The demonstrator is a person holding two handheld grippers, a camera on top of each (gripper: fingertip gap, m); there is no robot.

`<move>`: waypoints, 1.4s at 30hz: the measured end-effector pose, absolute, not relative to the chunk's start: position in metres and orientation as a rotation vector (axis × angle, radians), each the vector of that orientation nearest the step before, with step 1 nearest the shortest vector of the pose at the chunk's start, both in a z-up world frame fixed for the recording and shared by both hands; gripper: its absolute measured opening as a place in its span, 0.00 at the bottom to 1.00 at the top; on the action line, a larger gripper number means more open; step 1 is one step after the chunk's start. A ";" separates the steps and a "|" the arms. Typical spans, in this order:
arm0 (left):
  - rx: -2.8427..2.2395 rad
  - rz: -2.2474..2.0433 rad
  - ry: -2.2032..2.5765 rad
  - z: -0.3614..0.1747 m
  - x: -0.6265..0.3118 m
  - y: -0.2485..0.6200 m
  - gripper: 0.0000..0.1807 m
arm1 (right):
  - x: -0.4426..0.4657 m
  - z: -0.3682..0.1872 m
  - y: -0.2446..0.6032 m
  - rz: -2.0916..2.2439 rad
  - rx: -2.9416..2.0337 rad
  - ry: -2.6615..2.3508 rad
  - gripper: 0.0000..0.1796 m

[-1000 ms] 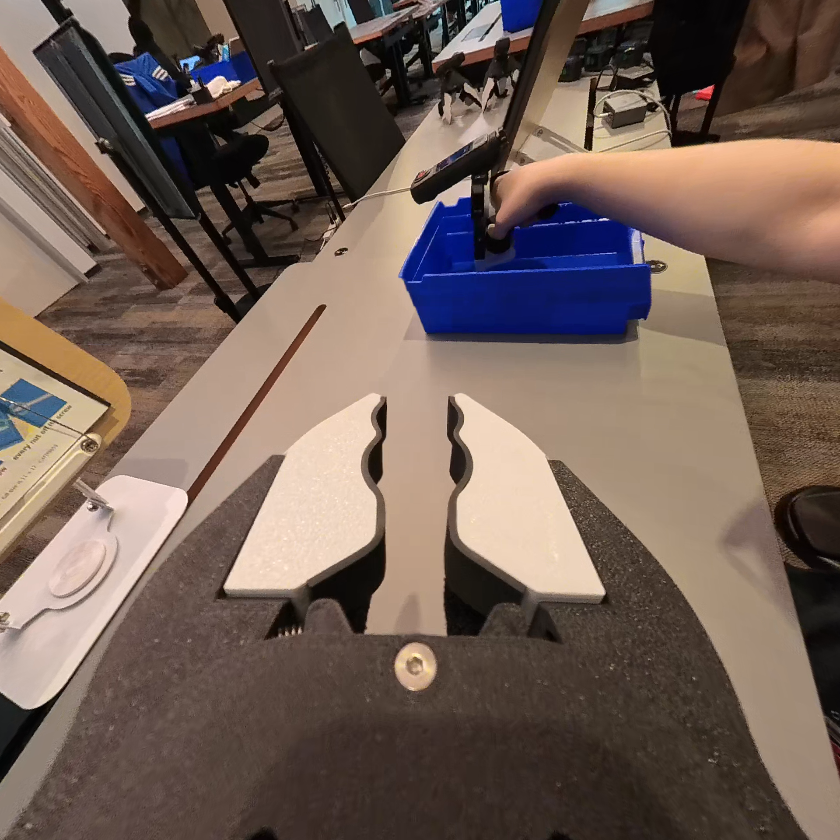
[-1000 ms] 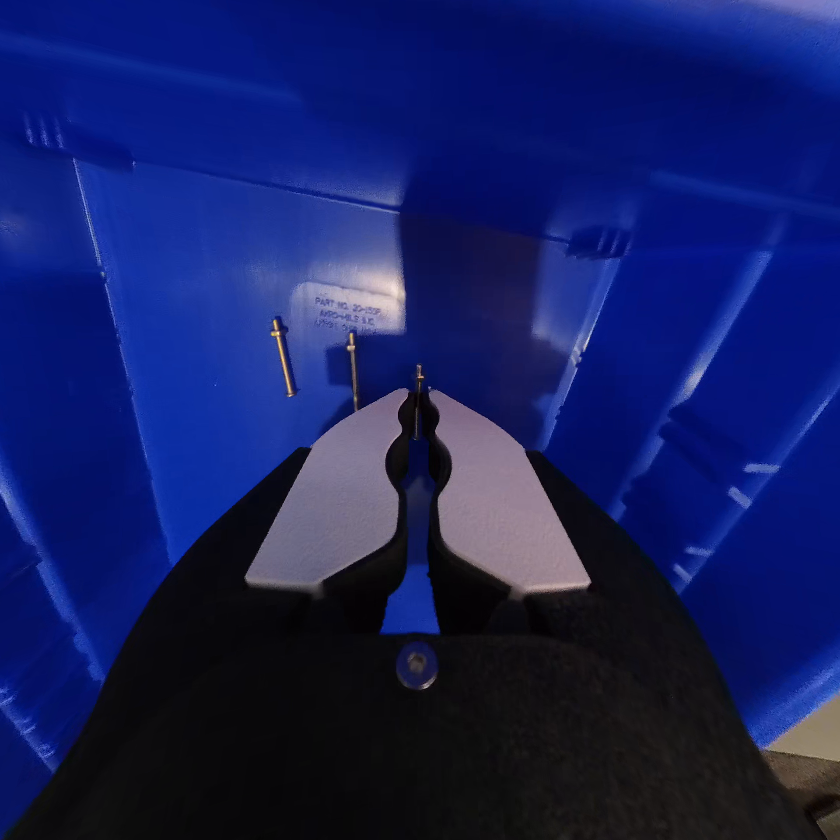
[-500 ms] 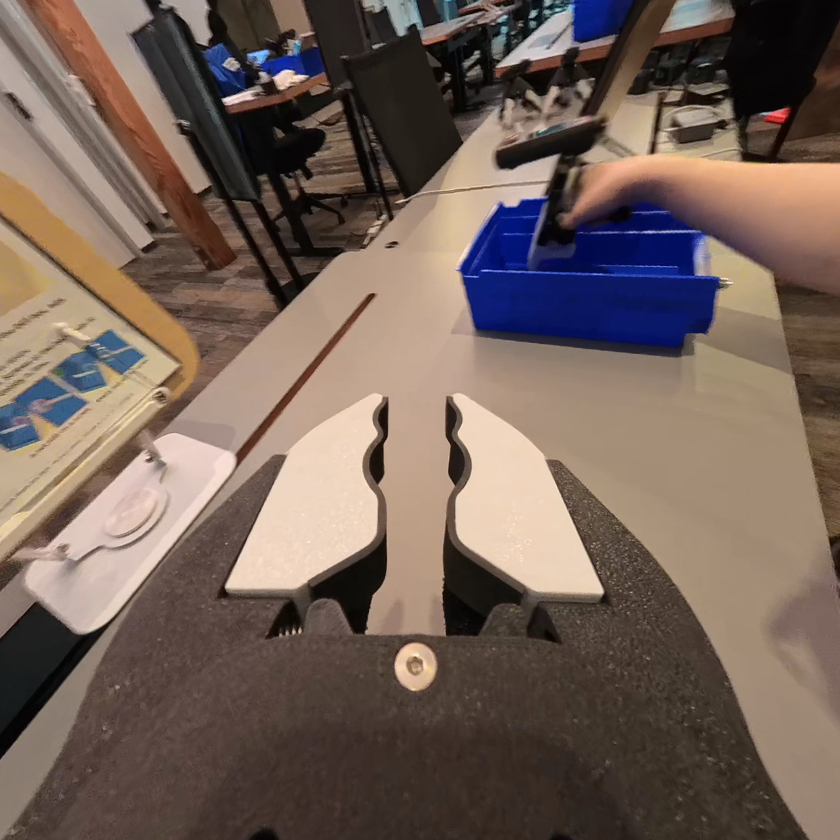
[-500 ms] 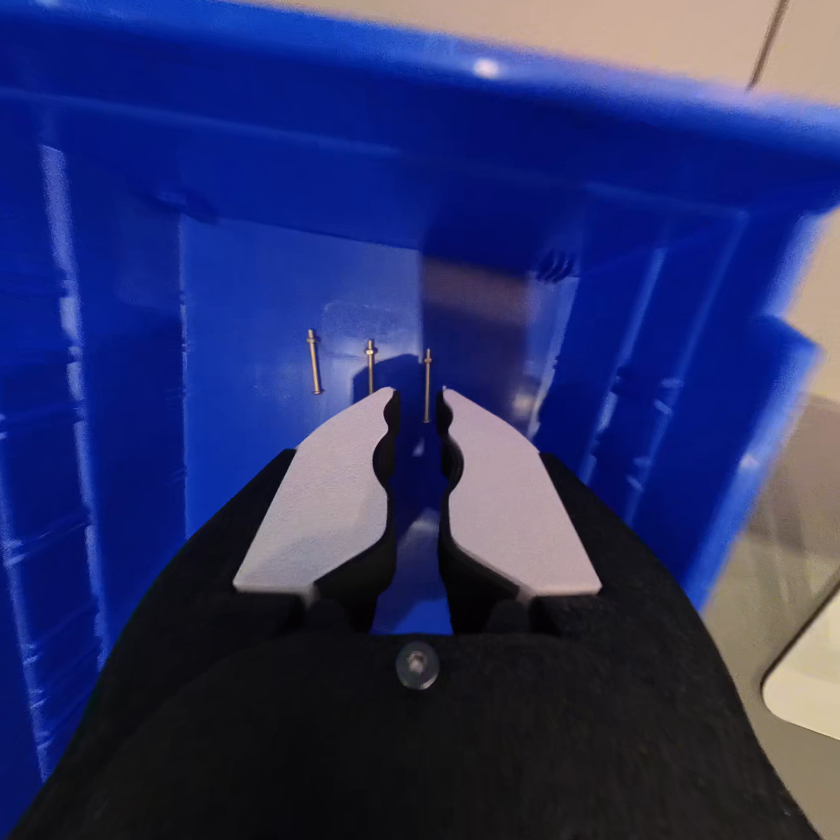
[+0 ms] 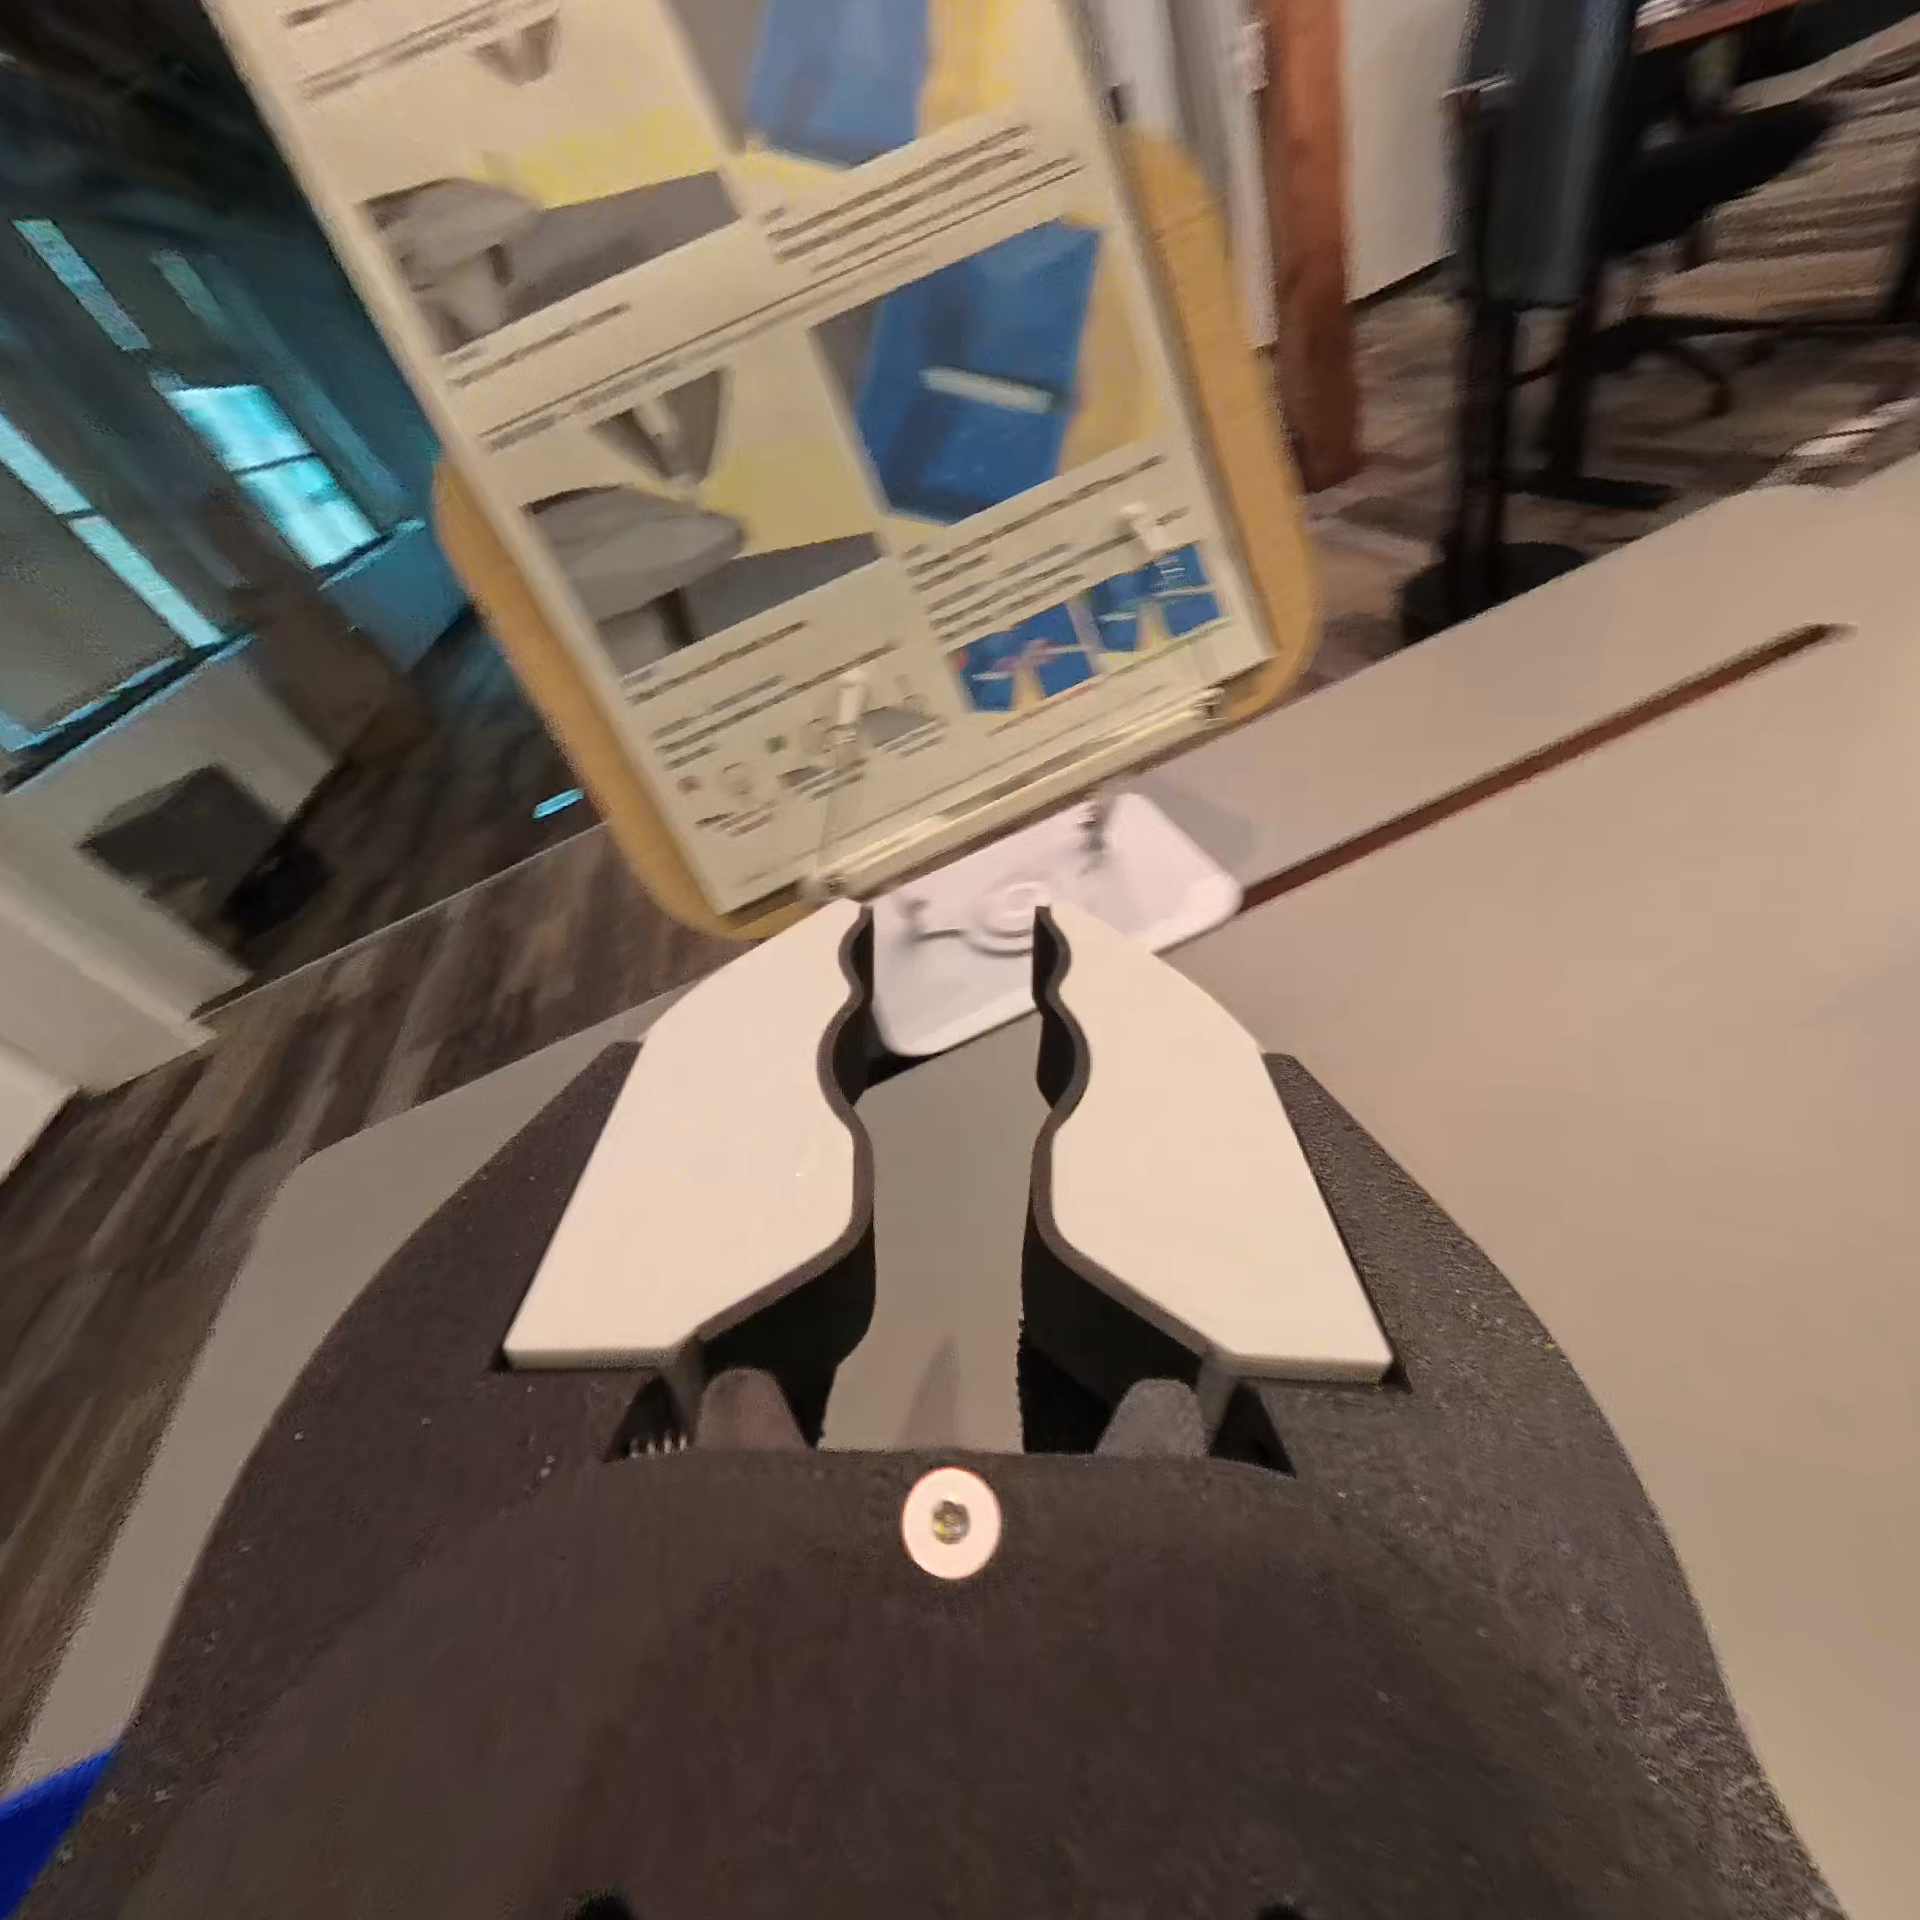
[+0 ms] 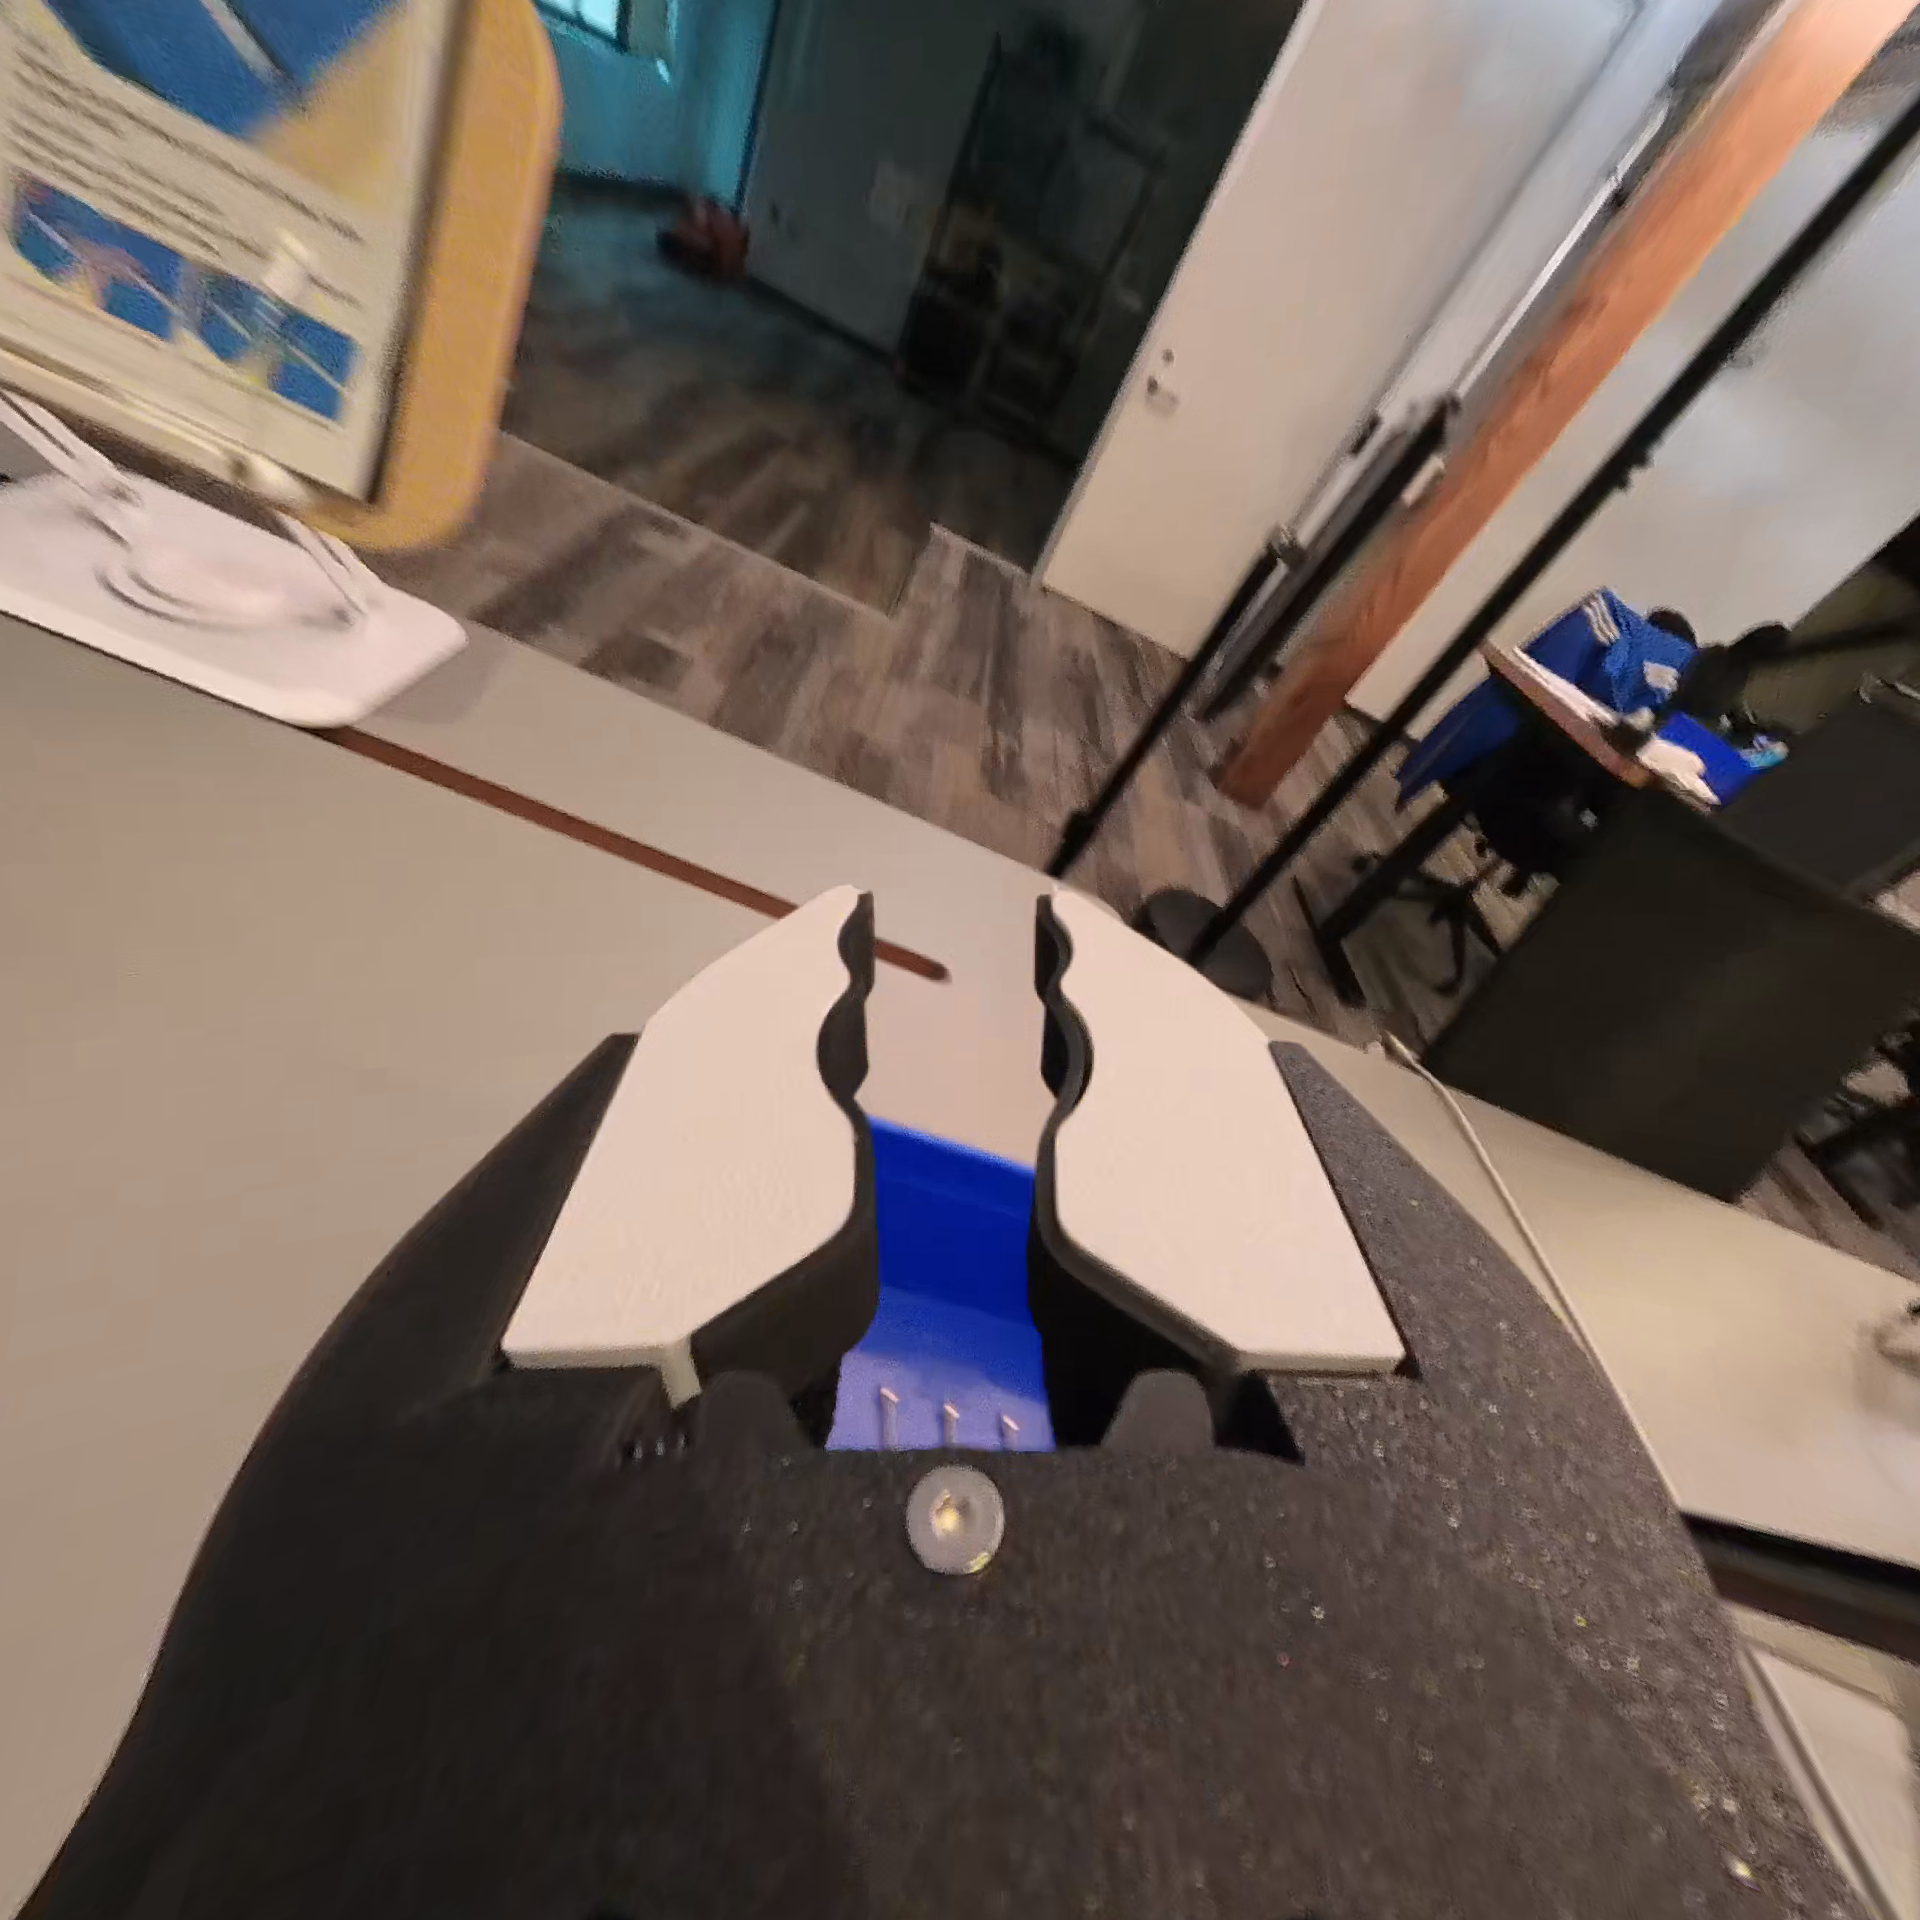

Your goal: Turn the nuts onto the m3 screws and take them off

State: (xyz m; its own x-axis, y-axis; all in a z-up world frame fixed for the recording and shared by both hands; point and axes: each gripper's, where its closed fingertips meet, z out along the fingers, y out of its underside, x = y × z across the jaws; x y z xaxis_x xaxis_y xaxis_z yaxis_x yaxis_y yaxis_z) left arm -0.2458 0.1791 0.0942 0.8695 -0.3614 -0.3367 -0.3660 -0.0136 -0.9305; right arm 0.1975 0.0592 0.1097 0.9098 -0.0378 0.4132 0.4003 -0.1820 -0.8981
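Note:
My right gripper (image 6: 954, 920) is open and empty, raised above the grey table (image 6: 312, 987). Below it, between the finger roots, a strip of the blue bin (image 6: 951, 1226) shows, with three small screws (image 6: 948, 1425) lying side by side on its floor. My left gripper (image 5: 948, 920) is open and empty over the table (image 5: 1558, 1039), pointing at the white base (image 5: 1039, 925) of an instruction board (image 5: 790, 416). No nut shows in either view.
The instruction board on a wooden backing stands on a white base at the table's edge; it also shows in the right wrist view (image 6: 239, 239). A dark slot (image 5: 1538, 764) runs along the table. Tripod legs (image 6: 1247, 748), chairs and another desk (image 6: 1621, 748) stand beyond the table. The left gripper's tips are roughly 45 centimeters from the right gripper's.
My right gripper opened off a screw, left it beside the other two in the bin, and lifted out. My left gripper swung left from the bin towards the instruction board.

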 end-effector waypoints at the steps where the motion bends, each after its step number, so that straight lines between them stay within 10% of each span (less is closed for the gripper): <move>1: -1.613 0.066 0.523 0.096 -0.260 0.185 0.15 | 0.178 0.113 0.062 -0.377 -1.693 -0.286 0.18; 22: -1.504 0.081 0.227 0.136 -0.341 0.185 0.14 | -0.006 0.059 0.126 -0.386 -1.570 -0.216 0.30; 42: -1.500 0.103 0.220 0.136 -0.345 0.187 0.13 | -0.031 0.048 0.140 -0.237 -1.631 -0.214 0.21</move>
State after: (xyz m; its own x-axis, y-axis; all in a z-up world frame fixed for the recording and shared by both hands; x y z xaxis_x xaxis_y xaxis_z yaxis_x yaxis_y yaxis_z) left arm -0.3447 0.1866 0.1356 0.9758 -0.0680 -0.2079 -0.2031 0.0708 -0.9766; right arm -0.0311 0.1402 0.0478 0.9597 -0.0040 0.2811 0.2800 -0.0728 -0.9572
